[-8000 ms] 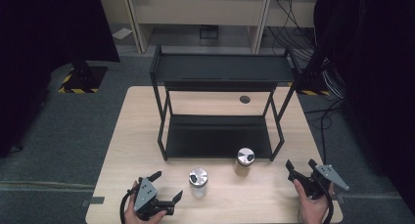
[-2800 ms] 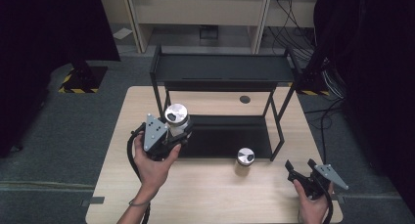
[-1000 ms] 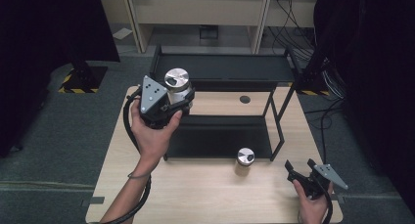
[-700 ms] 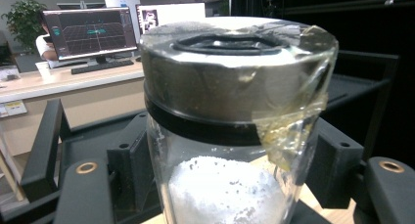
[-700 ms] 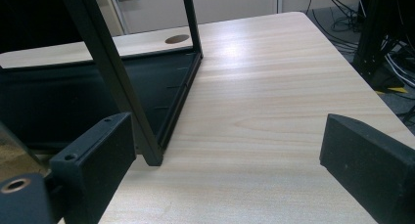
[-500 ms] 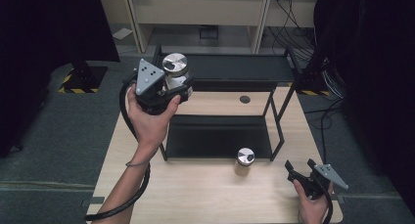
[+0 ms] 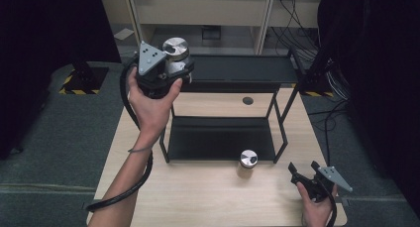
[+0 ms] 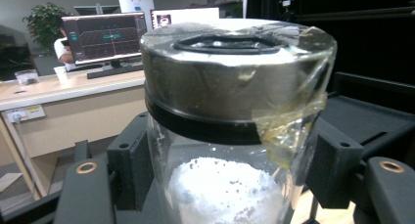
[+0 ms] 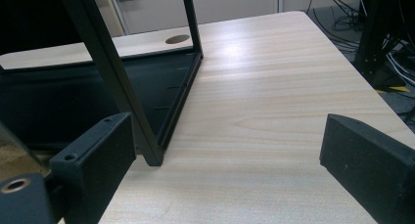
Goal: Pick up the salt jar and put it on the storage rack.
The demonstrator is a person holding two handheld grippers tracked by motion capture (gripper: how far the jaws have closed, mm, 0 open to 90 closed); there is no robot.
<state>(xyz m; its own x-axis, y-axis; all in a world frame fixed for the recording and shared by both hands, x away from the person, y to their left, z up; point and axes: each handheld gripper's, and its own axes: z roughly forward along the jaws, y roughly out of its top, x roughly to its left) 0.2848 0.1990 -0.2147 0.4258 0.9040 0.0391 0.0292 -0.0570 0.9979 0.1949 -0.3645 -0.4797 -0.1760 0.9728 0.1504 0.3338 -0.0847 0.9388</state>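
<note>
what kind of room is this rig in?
Probably an office-style lab or test room: a desk with computer monitors, grey carpet floor with hazard-striped stand bases, wall sockets with loose cables, and a wooden table bearing a black two-tier rack.

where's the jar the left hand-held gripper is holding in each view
High view: the held jar is upper left, raised by the black rack's top shelf, clamped in the left hand-held gripper.
Left gripper view: the held jar stands in the centre, between the jaws.
Right gripper view: not in it.
Shared landmark: the black rack.
</note>
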